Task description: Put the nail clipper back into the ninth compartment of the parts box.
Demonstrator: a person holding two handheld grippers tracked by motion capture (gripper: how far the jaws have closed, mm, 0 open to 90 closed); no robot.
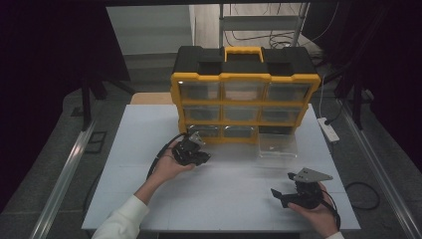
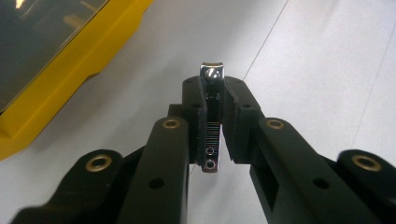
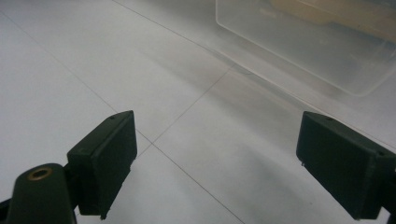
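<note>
While the left gripper (image 2: 214,100) clamps its jaws onto a small metal nail clipper (image 2: 211,122) (held upright between the pads), it hovers over the white table (image 1: 149,149) just before the yellow organizer (image 1: 245,102). Right gripper (image 3: 219,163): jaws wide apart, nothing held, near a clear drawer (image 1: 277,146) lying on the table.

We see white table (image 1: 149,144), faint seam lines across top. Grey floor (image 1: 50,164) around it, metal rails (image 1: 64,174) along both sides. Dark curtains (image 1: 50,45) left and right. Metal rack (image 1: 263,22), loose cables behind. White power strip (image 1: 328,128) at right table edge. Dim lighting.
</note>
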